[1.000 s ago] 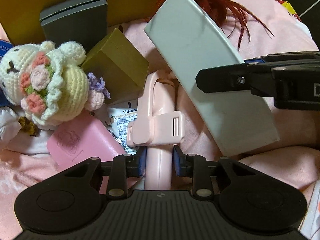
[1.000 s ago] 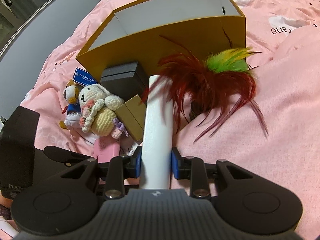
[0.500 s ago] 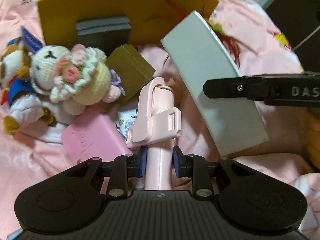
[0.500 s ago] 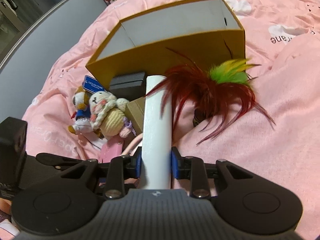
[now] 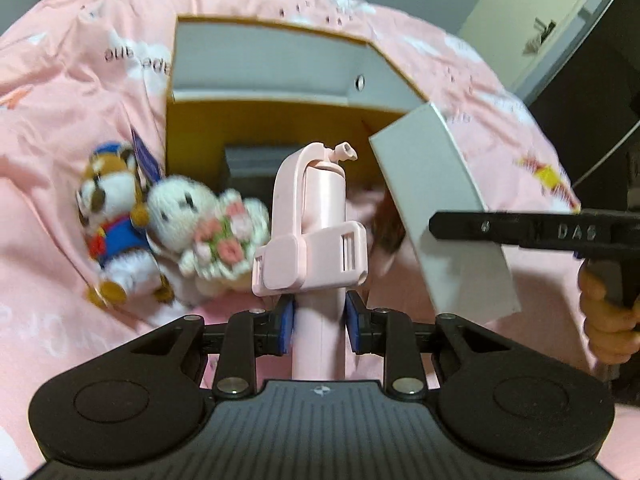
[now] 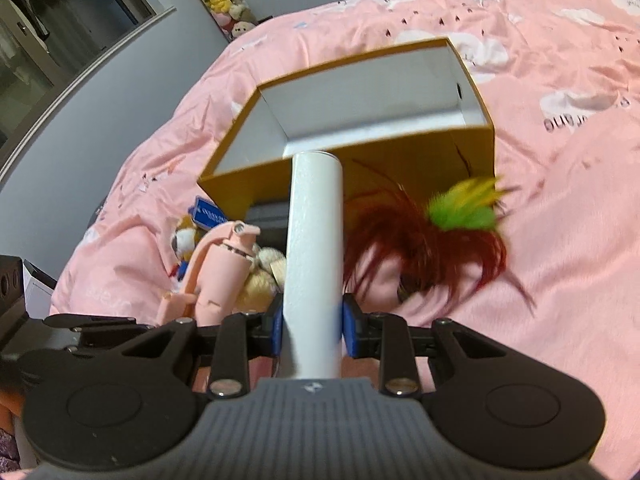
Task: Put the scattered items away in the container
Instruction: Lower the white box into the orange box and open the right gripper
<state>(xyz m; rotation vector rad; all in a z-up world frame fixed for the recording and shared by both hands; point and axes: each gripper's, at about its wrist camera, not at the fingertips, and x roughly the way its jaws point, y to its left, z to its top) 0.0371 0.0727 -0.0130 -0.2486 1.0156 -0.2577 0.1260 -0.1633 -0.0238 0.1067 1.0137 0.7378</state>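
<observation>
The pink bed (image 6: 560, 240) fills both views, and on it the container (image 6: 360, 160), a yellow-walled box with a pale inside, sits toward 12 o'clock. What shows of its interior looks bare, so the tidying seems barely begun: nothing is visibly inside yet

Most items are left outside. A dark grey box (image 5: 248, 164) lies against the container's near wall. The red and green feather toy (image 6: 432, 248) sprawls at 3 o'clock of the right view's centre. Two plush toys, a brown-and-white one in blue (image 5: 116, 224) and a white crocheted one with pink flowers (image 5: 212, 232), lie together at 9 o'clock in the left view

Two things are already lifted. The right gripper (image 6: 312, 330) has its fingers narrowed onto a flat white box (image 6: 314, 264), seen edge-on from its own camera and as a broad grey panel (image 5: 440, 216) from the left view; it angles downward toward the container's near wall. A hand (image 5: 608, 320) holding that gripper's handle shows at 3 o'clock in the left view

The left gripper (image 5: 318, 322) clamps its fingers on the stem of a pink holder with a clip (image 5: 312, 240), pointing it steeply down, its tip overlapping the container's front wall at 12 o'clock

Both held items would next need carrying over the rim and releasing
</observation>
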